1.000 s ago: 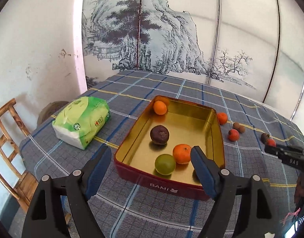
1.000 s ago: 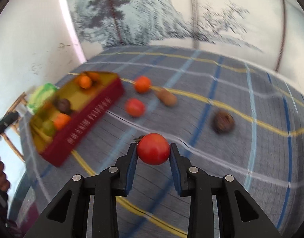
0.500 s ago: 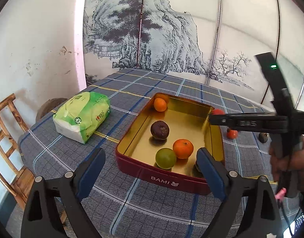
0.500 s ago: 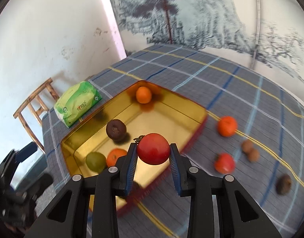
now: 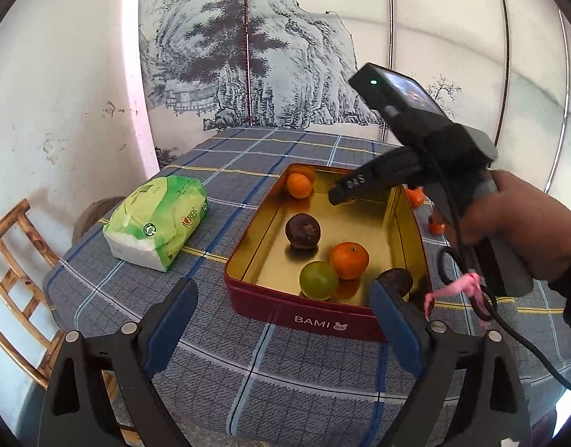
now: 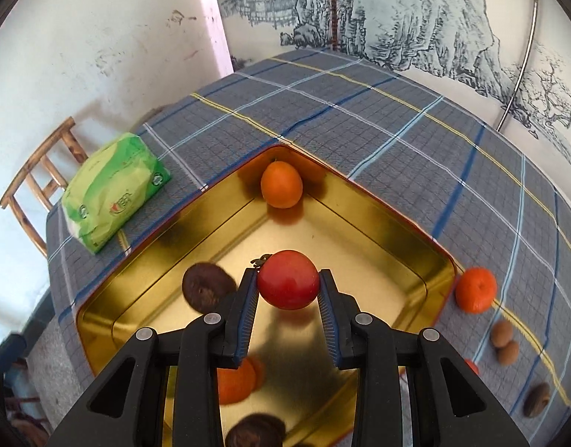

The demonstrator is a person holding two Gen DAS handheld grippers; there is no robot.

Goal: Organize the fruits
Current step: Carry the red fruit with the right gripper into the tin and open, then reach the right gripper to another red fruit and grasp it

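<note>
My right gripper [image 6: 287, 283] is shut on a red tomato [image 6: 288, 279] and holds it above the gold floor of the red BAMI tin [image 6: 360, 208]. Inside the tin [image 5: 315, 320] lie an orange [image 5: 299, 185] in the far corner, a dark brown fruit [image 5: 302, 230], a second orange [image 5: 349, 260], a green fruit [image 5: 318, 280] and another dark fruit [image 5: 395, 281]. My left gripper [image 5: 281, 320] stands open in front of the tin's near wall, with nothing between its fingers. A hand [image 5: 509, 223] reaches in from the right with the right gripper.
On the checked cloth right of the tin lie an orange [image 6: 475, 289], two small brown fruits [image 6: 503, 342] and a dark fruit [image 6: 536, 404]. A green tissue pack [image 5: 157, 219] sits left of the tin. A wooden chair [image 5: 9, 260] stands past the table's left edge.
The right gripper has carried the tomato leftwards from the open cloth to over the tin. The left gripper's fingers have spread wider; it has stayed in place.
</note>
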